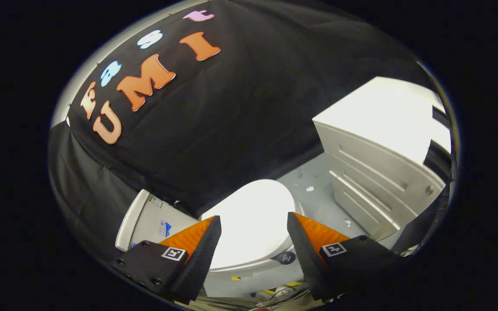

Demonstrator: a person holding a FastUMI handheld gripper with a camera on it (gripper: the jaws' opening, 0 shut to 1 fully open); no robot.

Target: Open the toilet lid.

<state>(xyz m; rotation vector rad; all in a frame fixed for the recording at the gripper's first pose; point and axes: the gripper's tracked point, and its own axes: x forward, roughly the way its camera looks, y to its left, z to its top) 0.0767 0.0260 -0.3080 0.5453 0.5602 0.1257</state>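
Nearest the camera, the gripper (253,224) hangs with its two fingers (201,250) spread wide apart, grasping nothing; no part of either finger touches anything. Each finger carries a small square marker near its base.

Between the fingers and below them: the toilet lid (251,220), white, glossy, lying flat and closed on the toilet (249,270). Its rounded front end points toward the booth's far side. A small dark round tag (285,258) sits at the lid's edge just beside the right finger. Some cables or small fittings show at the base of the toilet, too blurred to tell apart.

Beside the left finger: the white cistern (145,218), stickers on its face, its back against the black cloth wall (240,116).

Beyond the right finger, on the pale floor (314,203): a few small white scraps (310,188), well apart from the toilet.

Farther on the same side: a white cabinet (374,172) with several drawer fronts with grooved handles, top brightly lit. Its near corner stands clear of the toilet, with a strip of floor between.

Farthest: the black cloth, draped in folds down to the floor behind cistern and cabinet.
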